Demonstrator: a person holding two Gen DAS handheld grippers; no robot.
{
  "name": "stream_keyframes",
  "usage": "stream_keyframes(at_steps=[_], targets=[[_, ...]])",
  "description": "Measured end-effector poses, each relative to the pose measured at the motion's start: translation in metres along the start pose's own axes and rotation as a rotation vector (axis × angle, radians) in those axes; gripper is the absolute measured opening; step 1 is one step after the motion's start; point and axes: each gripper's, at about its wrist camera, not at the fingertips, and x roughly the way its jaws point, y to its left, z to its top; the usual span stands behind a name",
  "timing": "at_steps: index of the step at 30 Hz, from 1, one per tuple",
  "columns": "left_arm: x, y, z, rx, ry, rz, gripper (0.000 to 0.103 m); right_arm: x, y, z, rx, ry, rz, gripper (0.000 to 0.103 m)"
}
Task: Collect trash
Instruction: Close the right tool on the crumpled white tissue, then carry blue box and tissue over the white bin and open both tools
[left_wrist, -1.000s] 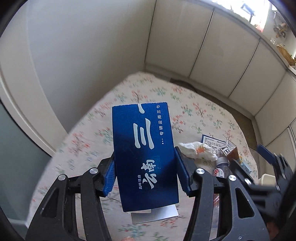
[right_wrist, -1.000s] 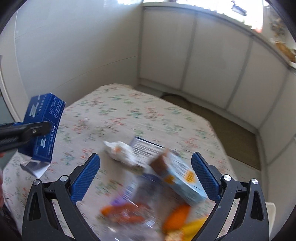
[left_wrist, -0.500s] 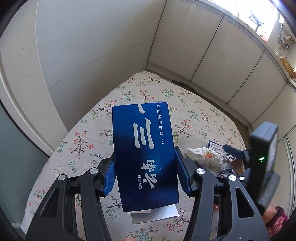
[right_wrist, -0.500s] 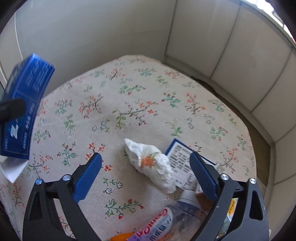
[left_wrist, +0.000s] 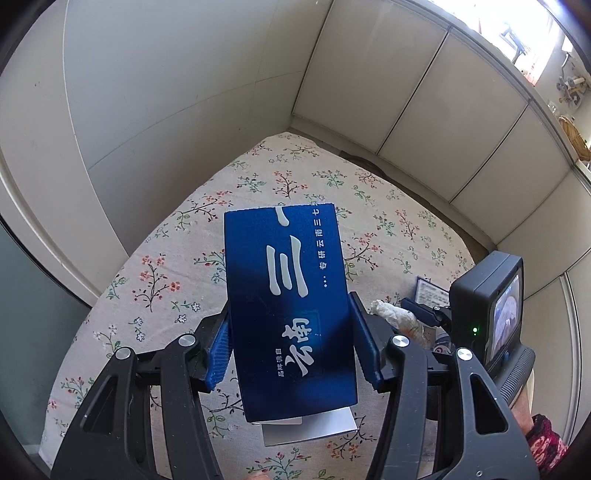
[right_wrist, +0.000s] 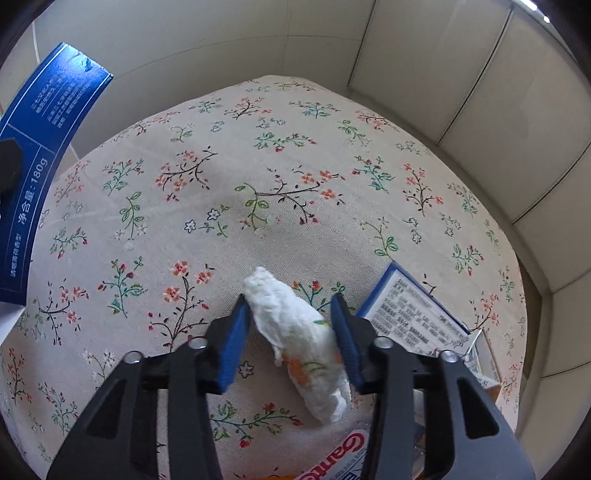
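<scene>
**Now both hands on trash**

My right gripper (right_wrist: 291, 334) has just been closing around the crumpled white tissue (right_wrist: 295, 339), which lies on the flowered tablecloth (right_wrist: 258, 166) near its right edge; the blue pads sit against its sides. Just beside it lies a printed blue-edged carton (right_wrist: 410, 314). My left gripper (left_wrist: 291, 354) pinches the upright blue box (left_wrist: 288, 306) above the cloth, a white flap showing beneath it.

Two boxes (left_wrist: 290, 310) (right_wrist: 413, 314), one crumpled tissue (right_wrist: 295, 339).
</scene>
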Motion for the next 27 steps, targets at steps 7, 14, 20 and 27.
stream_keyframes(at_steps=[7, 14, 20, 27], targets=[[0.003, -0.001, 0.0, 0.006, 0.005, 0.011, 0.054, -0.013, -0.009, -0.001, 0.078, -0.015, 0.008, 0.032], [-0.005, -0.006, -0.002, 0.013, -0.031, 0.013, 0.054, -0.053, -0.006, -0.004, 0.13, -0.116, -0.047, 0.031], [-0.019, -0.019, -0.007, 0.058, -0.085, 0.001, 0.054, -0.09, -0.013, -0.011, 0.21, -0.213, -0.085, 0.031], [-0.044, -0.038, -0.021, 0.107, -0.174, -0.016, 0.054, -0.125, -0.028, -0.029, 0.295, -0.306, -0.169, 0.031]])
